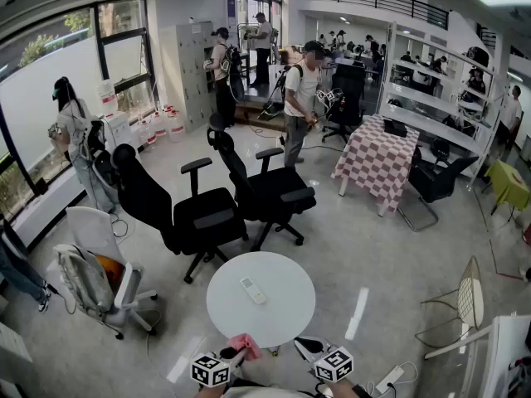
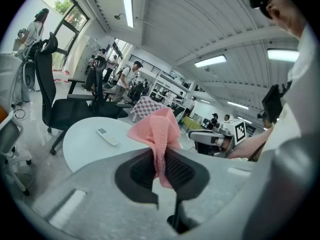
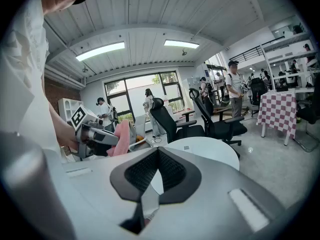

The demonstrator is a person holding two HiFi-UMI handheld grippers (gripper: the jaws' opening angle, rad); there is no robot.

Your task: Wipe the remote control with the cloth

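A white remote control (image 1: 253, 290) lies near the middle of the round white table (image 1: 282, 322); the left gripper view shows the remote (image 2: 108, 136) ahead to the left. My left gripper (image 1: 235, 355) sits at the table's near edge, shut on a pink cloth (image 1: 245, 344) that sticks up from its jaws (image 2: 159, 134). My right gripper (image 1: 305, 348) hovers beside it at the near edge, jaws shut with nothing between them (image 3: 157, 170). In the right gripper view the pink cloth (image 3: 121, 136) and left gripper appear at the left.
Two black office chairs (image 1: 195, 210) (image 1: 265, 191) stand just beyond the table. A white chair (image 1: 95, 268) is at the left, a wire chair (image 1: 465, 301) at the right. A checkered table (image 1: 377, 160) and several people stand farther off.
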